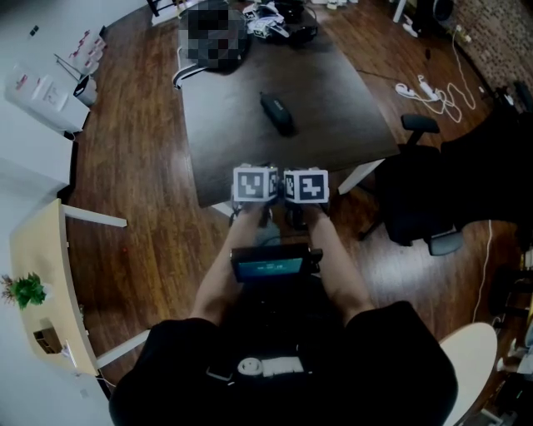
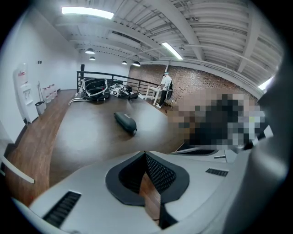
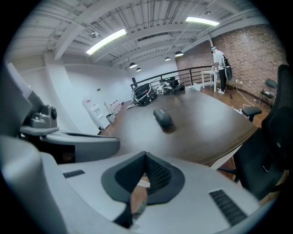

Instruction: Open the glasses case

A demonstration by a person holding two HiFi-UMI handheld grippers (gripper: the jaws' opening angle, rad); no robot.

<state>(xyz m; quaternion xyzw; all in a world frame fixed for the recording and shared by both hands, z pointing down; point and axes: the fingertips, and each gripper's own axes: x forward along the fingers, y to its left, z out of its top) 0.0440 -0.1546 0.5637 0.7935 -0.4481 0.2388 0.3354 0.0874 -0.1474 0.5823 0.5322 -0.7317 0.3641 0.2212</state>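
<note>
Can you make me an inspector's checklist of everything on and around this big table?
Surface: dark table, mostly bare.
Job's things: glasses case, closed, lying alone mid-table, untouched.
Clutter: pile of black gear at the table's far end.
Grippers: left claw and right claw both shut and empty, side by side at the table's near edge.
Cables: white cable loose on the wood floor, right of the table.
Surroundings: black office chair by the near right corner; potted plant on a pale side table.
</note>
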